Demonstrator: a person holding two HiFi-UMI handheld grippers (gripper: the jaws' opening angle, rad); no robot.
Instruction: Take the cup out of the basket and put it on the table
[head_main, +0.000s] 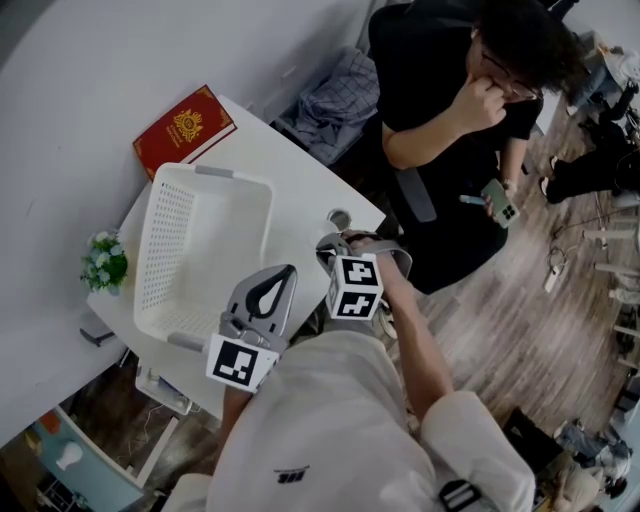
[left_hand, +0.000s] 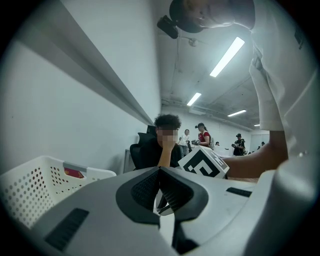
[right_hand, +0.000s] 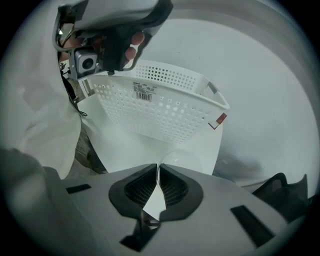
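One cup (right_hand: 182, 159) (pale, thin-walled) is out of the empty basket (head_main: 165, 230) and low over the bare corner of the table (head_main: 305, 185), right of the basket and near the table's right edge; I cannot tell whether its base touches the top. The right claw (right_hand: 158, 167) is clamped on its rim, the jaws nearly together with the wall pinched between the pads, and it points steeply down. The left claw (head_main: 285, 270) is closed on nothing and hangs about level at the basket's near end. By my reading the lift-out is done and the set-down is in hand. The next move calls for the base flat on the table, clear of the edge, then the jaws parted and a straight lift so the light cup is not tipped. The table is white, set against a pale wall, with a red book (head_main: 185, 128) at upper left of the head view and a small plant (head_main: 104, 262) at far left. A seated person in black (head_main: 440, 120) is at upper right, over a wood-look floor.
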